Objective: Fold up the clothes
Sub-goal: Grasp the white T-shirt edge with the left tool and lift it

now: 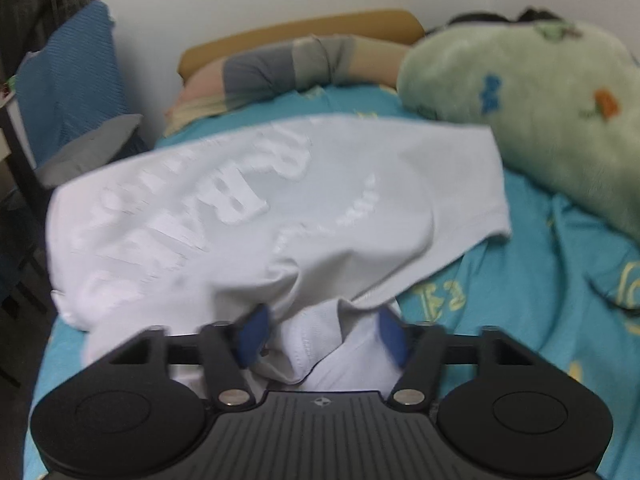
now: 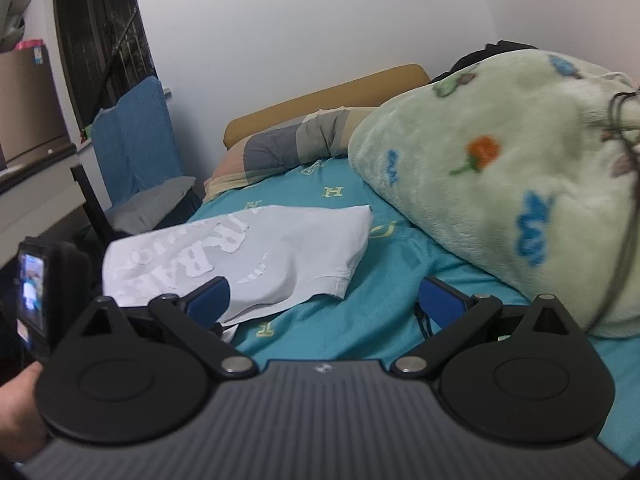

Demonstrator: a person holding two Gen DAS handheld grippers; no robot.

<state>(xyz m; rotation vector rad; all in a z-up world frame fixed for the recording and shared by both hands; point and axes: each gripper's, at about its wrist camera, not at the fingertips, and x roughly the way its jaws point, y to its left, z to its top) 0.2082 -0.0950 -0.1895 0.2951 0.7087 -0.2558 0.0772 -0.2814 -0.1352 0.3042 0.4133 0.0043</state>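
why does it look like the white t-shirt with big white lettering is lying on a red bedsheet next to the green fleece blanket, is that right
Not quite: the bedsheet is teal with pale yellow letters, not red. The right wrist view shows it plainly. The rest holds: the white t-shirt with big white lettering lies on that sheet, next to the green fleece blanket.

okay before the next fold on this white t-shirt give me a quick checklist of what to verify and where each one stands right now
1. White t-shirt lies on the teal sheet: ok.
2. Cloth sits between the left gripper fingers: ok.
3. Left pads actually pinching that cloth: cannot tell, the picture is blurred.
4. Right gripper open and empty: ok.
5. Green blanket clear of the shirt: ok, a strip of sheet shows between them.
6. Shirt lying flat: not ok, it is bunched at the left gripper.
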